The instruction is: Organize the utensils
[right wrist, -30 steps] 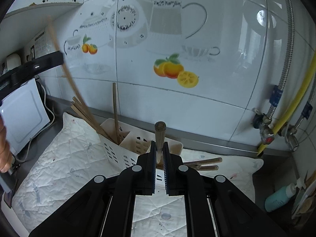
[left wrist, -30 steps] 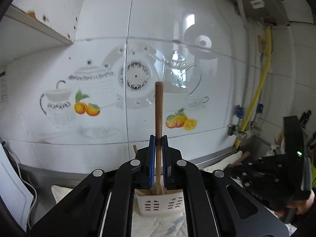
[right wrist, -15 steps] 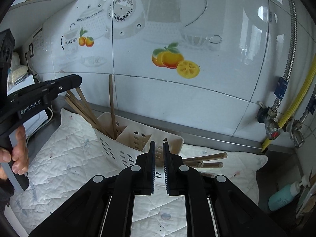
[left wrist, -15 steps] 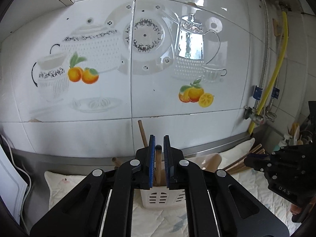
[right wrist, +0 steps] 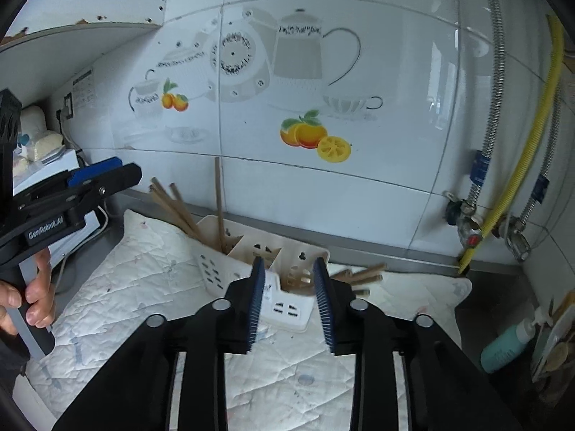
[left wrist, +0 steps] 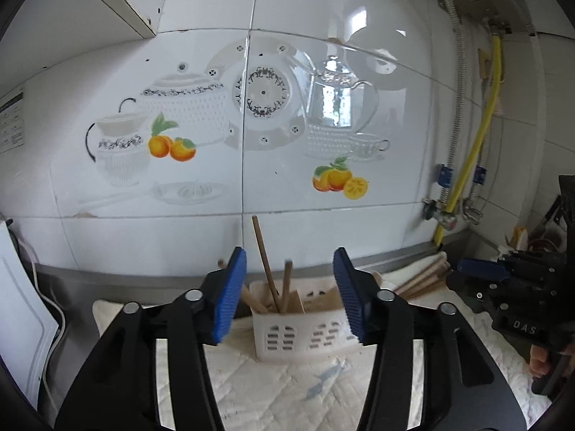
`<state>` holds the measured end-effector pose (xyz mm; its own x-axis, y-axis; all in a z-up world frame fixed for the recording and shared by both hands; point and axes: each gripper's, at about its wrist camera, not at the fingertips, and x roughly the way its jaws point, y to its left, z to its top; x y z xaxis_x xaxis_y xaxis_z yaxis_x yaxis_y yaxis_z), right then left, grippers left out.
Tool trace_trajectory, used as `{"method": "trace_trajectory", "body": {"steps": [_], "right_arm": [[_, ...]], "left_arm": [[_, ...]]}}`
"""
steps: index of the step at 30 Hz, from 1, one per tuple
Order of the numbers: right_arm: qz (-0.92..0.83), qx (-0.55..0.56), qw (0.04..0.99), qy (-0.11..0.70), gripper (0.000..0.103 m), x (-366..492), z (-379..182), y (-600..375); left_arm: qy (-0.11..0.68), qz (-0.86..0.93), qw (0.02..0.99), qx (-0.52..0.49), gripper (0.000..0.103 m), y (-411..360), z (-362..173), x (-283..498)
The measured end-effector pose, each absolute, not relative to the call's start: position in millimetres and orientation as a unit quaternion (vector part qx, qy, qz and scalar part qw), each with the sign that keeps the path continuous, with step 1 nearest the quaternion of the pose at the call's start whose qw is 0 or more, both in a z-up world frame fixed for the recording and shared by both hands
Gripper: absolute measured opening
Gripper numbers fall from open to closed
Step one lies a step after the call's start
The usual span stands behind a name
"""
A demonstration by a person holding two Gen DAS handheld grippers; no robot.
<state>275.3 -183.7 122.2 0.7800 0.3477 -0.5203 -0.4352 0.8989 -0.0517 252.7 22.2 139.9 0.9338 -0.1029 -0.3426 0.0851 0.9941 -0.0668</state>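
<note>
Both the left gripper [left wrist: 289, 294] and right gripper [right wrist: 289, 301] are spread wide and hold nothing, some wooden sticks [left wrist: 273, 280] stand in the white holder [left wrist: 305, 337], but more sticks [right wrist: 363, 274] lie on the cloth beside it.

A home kitchen is showing here: glossy white wall tiles [left wrist: 323, 36] are carrying printed teapots, cups and oranges [right wrist: 305, 133], a yellow gas hose [right wrist: 528, 143] with valves is running down by the right corner, and a white slotted utensil caddy [left wrist: 298, 334] holding wooden utensils is sitting on a quilted cloth [right wrist: 143, 305] along the desk's back edge.
</note>
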Motion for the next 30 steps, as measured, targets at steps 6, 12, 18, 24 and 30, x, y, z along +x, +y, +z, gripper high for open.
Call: {"method": "trace_trajectory", "body": {"steps": [6,12,18,24,30], "right_arm": [[0.21,-0.074,0.943,0.249,0.042,234,111,-189],[0.205,-0.085,0.945,0.241,0.045,188,90,-188],[0.204,-0.093,0.945,0.24,0.059,148,65,-180],[0.202,-0.078,0.944,0.248,0.07,121,43,-178],[0.191,-0.077,0.946,0.252,0.075,104,33,-179]], "left_arm": [[0.181,-0.054,0.981,-0.033,0.071,22,122,209],[0.188,-0.051,0.98,-0.034,0.089,19,101,167],[0.191,-0.048,0.979,-0.045,0.098,20,83,133],[0.2,-0.045,0.977,-0.056,0.098,22,71,110],[0.206,-0.042,0.977,-0.045,0.098,23,60,90]]}}
